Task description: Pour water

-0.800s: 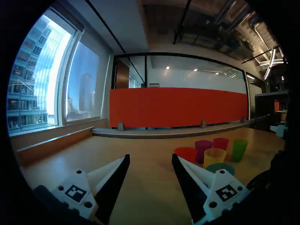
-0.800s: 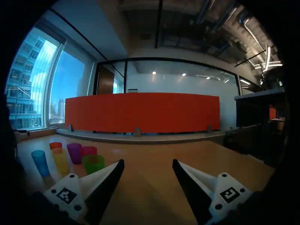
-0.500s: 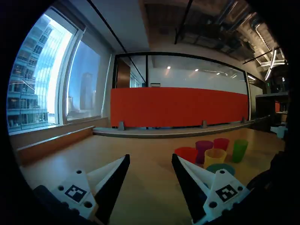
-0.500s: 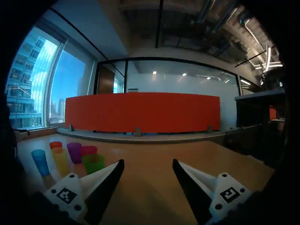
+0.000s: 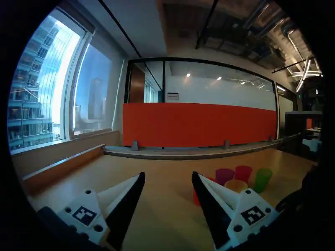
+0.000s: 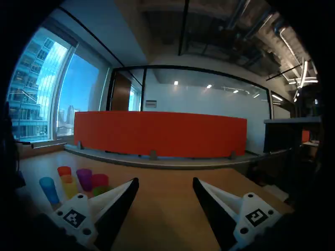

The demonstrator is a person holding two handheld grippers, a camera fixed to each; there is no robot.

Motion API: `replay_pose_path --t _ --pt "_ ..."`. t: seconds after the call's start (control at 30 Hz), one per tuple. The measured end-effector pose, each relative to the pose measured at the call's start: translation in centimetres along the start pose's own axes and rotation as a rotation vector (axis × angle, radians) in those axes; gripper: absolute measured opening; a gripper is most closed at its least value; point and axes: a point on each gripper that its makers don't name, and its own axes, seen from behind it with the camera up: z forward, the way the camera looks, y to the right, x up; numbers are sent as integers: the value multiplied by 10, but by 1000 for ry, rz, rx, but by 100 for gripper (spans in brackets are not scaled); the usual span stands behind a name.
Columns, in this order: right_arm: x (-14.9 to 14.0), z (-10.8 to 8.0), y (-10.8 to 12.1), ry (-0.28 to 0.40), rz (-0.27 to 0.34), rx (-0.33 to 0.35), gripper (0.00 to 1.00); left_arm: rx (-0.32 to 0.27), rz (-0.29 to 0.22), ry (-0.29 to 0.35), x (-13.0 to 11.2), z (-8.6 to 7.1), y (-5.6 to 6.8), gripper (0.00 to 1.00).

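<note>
My left gripper (image 5: 167, 180) is wide open and empty, over the wooden table (image 5: 167, 226). The cups stand by its right finger: purple cup (image 5: 225, 175), pink cup (image 5: 243, 172), green cup (image 5: 263, 179), yellow cup (image 5: 235, 185), and red cup (image 5: 195, 197) partly behind the fingertip. My right gripper (image 6: 165, 184) is also wide open and holds nothing. In the right gripper view the cluster sits left, with the blue cup (image 6: 49, 189) leftmost. The orange partition (image 6: 159, 133) runs along the far side. I can't tell if any cup holds water.

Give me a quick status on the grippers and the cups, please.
Left gripper open, empty. Right gripper open, empty. Coloured cups grouped on the table, none grasped. Nothing seen blocking them.
</note>
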Motion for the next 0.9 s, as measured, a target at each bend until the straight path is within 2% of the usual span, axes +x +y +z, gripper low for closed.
replay_pose_path --t 0.27,0.57,0.77,0.9 --pt "49 1 4 3 15 34 99 -46 16 -15 47 5 2 82" --pt "94 3 6 -4 30 61 99 -67 55 -11 98 10 6 82" --pt "126 3 5 8 34 78 99 -120 34 -27 121 15 15 82" --pt "131 3 5 9 33 84 99 -145 28 -41 124 16 17 82"
